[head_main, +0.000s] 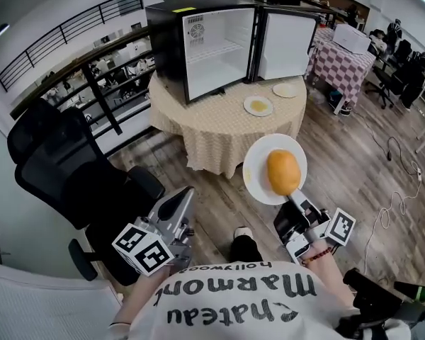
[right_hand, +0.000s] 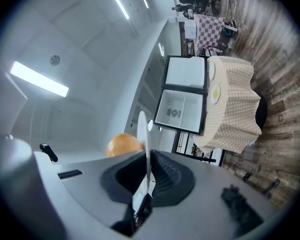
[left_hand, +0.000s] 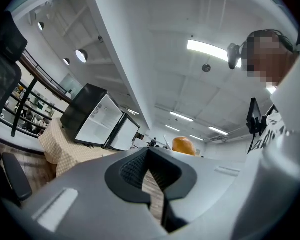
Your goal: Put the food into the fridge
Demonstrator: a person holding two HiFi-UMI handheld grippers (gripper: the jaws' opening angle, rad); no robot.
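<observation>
A white plate (head_main: 258,173) carries a round orange piece of food (head_main: 283,171). My right gripper (head_main: 293,197) is shut on the plate's near rim and holds it out over the wooden floor. In the right gripper view the plate (right_hand: 141,129) stands edge-on between the pads, with the food (right_hand: 124,145) to its left. My left gripper (head_main: 185,195) is shut with nothing in it and sits low at the left; in its own view its tips (left_hand: 148,154) meet. The black fridge (head_main: 205,41) stands on the round table (head_main: 219,129) ahead, its door (head_main: 287,44) swung wide and its white inside bare.
Two more plates lie on the table's checked cloth, one with yellow food (head_main: 258,105) and one further back (head_main: 285,90). A black office chair (head_main: 71,168) stands close on the left. A railing (head_main: 71,27) runs behind, and a checked side table (head_main: 340,62) stands at the back right.
</observation>
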